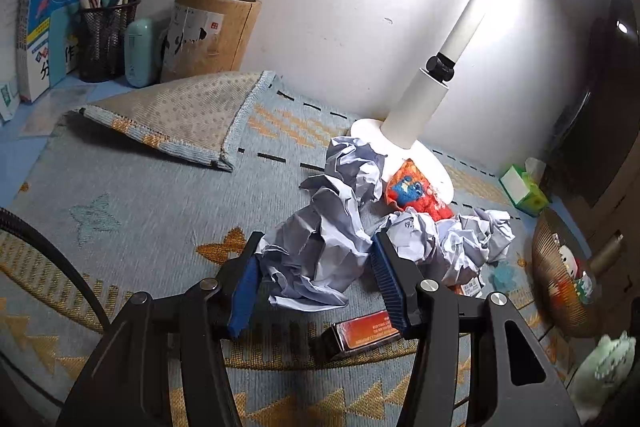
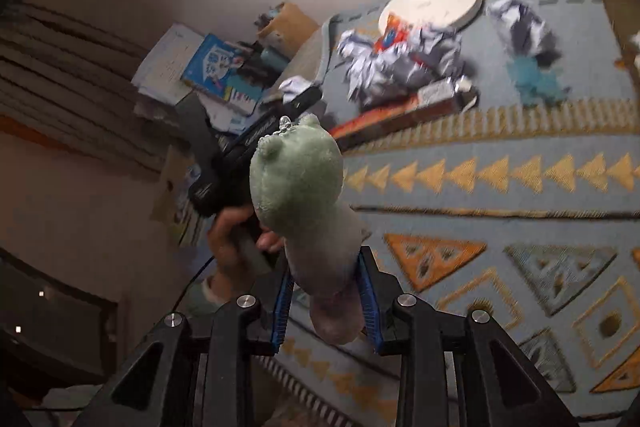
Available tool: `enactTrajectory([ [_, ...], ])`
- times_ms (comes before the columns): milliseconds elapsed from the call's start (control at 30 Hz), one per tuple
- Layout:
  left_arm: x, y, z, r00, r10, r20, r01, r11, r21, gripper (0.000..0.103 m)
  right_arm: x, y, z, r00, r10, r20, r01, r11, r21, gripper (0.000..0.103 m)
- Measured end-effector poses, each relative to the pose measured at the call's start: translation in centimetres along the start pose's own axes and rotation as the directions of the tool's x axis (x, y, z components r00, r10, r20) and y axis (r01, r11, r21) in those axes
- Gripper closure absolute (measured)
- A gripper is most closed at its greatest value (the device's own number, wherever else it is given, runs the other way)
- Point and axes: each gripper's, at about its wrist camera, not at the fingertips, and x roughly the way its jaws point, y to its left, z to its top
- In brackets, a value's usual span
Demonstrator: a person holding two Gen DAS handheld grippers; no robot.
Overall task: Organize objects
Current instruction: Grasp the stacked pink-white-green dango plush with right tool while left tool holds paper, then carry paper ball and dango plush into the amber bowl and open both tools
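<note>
My left gripper (image 1: 318, 239) is shut on a large wad of crumpled white paper (image 1: 320, 247), which bulges out between the blue pads just above the patterned blue mat (image 1: 140, 211). More crumpled paper (image 1: 452, 243) lies to its right, next to a red snack packet (image 1: 416, 195). An orange box (image 1: 364, 335) sits under the right finger. My right gripper (image 2: 326, 259) is shut on a pale green plush toy (image 2: 300, 179), held above the mat (image 2: 500, 187) with its head pointing away from the camera. In the right wrist view a hand (image 2: 232, 239) holds the left gripper (image 2: 256, 143).
A white lamp (image 1: 416, 107) stands at the back by the wall. Pen holders (image 1: 212, 31) and books (image 1: 60, 7) fill the back left, beside a folded-up mat corner (image 1: 172, 115). A woven basket of toys (image 1: 560, 267) and a green tissue box (image 1: 524, 191) sit at the right.
</note>
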Motion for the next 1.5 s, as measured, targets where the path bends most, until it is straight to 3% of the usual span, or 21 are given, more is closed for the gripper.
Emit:
enactTrajectory([
  [67,-1.5,-0.7,-1.0,1.0,0.023,-0.005,-0.023,0.999,0.026,0.052,0.7,-1.1,-1.0,0.996,-0.041,-0.079,0.042,0.999,0.016,0.073],
  [133,-3.3,-1.4,-2.3,1.0,0.025,-0.013,-0.025,0.999,0.043,0.052,0.9,-2.1,-0.9,0.983,-0.145,-0.111,0.145,0.989,-0.007,0.073],
  [233,-5.8,-1.9,-4.4,0.999,0.038,-0.004,-0.038,0.998,0.051,0.052,-0.1,-2.7,0.1,0.958,-0.28,-0.056,0.278,0.96,-0.043,0.072],
  [367,-6.6,-1.1,-6.3,1.0,0.021,-0.015,-0.021,1.0,-0.013,0.052,-2.5,-1.7,0.3,0.856,-0.493,0.158,0.506,0.861,-0.056,0.06],
  [400,-6.2,-1.1,-6.6,0.999,0.029,-0.024,-0.029,1.0,-0.012,0.052,-3.3,-2.0,-0.1,0.85,-0.493,0.187,0.507,0.861,-0.034,0.053],
  [467,-6.0,-1.5,-6.8,0.998,0.053,-0.035,-0.053,0.999,0.006,0.052,-3.7,-2.1,-1.5,0.856,-0.463,0.228,0.475,0.88,0.005,0.017],
  [567,-6.1,-1.8,-6.7,0.999,0.044,-0.014,-0.044,0.999,0.028,0.052,-3.0,-1.6,-2.8,0.849,-0.451,0.277,0.466,0.885,0.014,0.016],
  [667,-5.9,-1.0,-6.7,0.999,0.032,-0.03,-0.033,0.999,-0.008,0.052,-1.0,-1.2,-2.9,0.818,-0.508,0.27,0.526,0.851,0.006,0.016],
  [767,-6.1,-0.3,-6.8,0.999,0.023,-0.026,-0.025,0.998,-0.049,0.052,1.4,-0.8,-2.8,0.747,-0.607,0.272,0.631,0.776,-0.001,0.022],
  [800,-6.1,-0.2,-6.8,0.999,0.021,-0.024,-0.022,0.998,-0.054,0.052,1.9,-0.5,-2.8,0.696,-0.654,0.296,0.685,0.728,-0.002,0.024],
  [867,-6.1,-0.4,-6.8,1.0,0.023,-0.021,-0.024,0.999,-0.046,0.052,3.0,-0.1,-2.7,0.624,-0.709,0.327,0.758,0.651,-0.033,0.052],
  [900,-6.1,-0.5,-6.9,0.999,0.028,-0.023,-0.029,0.999,-0.04,0.052,3.3,0.1,-2.8,0.608,-0.718,0.34,0.773,0.633,-0.046,0.052],
  [933,-6.1,-0.7,-6.8,0.999,0.032,-0.025,-0.033,0.999,-0.031,0.052,3.3,0.1,-2.9,0.604,-0.719,0.344,0.777,0.627,-0.054,0.053],
  [967,-6.1,-0.9,-6.9,0.999,0.039,-0.025,-0.04,0.999,-0.023,0.052,3.1,0.1,-3.0,0.619,-0.706,0.344,0.766,0.64,-0.064,0.054],
  [1033,-6.3,-1.6,-6.9,0.998,0.051,-0.021,-0.051,0.999,0.006,0.052,2.1,0.1,-3.2,0.708,-0.625,0.329,0.682,0.726,-0.087,0.055],
  [1067,-6.4,-2.1,-6.9,0.998,0.055,-0.033,-0.055,0.998,0.019,0.052,1.2,0.2,-3.5,0.733,-0.592,0.335,0.65,0.755,-0.089,0.055],
  [1100,-6.6,-2.6,-6.9,0.998,0.052,-0.045,-0.05,0.998,0.032,0.052,0.2,0.7,-3.8,0.741,-0.573,0.351,0.637,0.765,-0.094,0.055],
  [1167,-7.5,-4.8,-6.4,0.999,0.025,-0.03,-0.023,0.997,0.073,0.052,-1.7,2.0,-4.1,0.725,-0.559,0.402,0.642,0.76,-0.102,0.055],
  [1267,-9.3,-9.1,-4.5,0.999,-0.039,0.004,0.038,0.988,0.152,0.052,-6.3,3.9,-4.4,0.655,-0.557,0.51,0.684,0.724,-0.087,0.055],
  [1367,-10.6,-14.4,-1.9,0.99,-0.139,0.028,0.129,0.965,0.229,0.052,-12.2,5.6,-4.5,0.544,-0.567,0.618,0.732,0.681,-0.02,0.055],
  [1500,-10.5,-22.0,1.0,0.958,-0.287,0.012,0.271,0.917,0.293,0.052,-20.3,5.7,-3.6,0.397,-0.587,0.705,0.75,0.651,0.12,0.055],
])
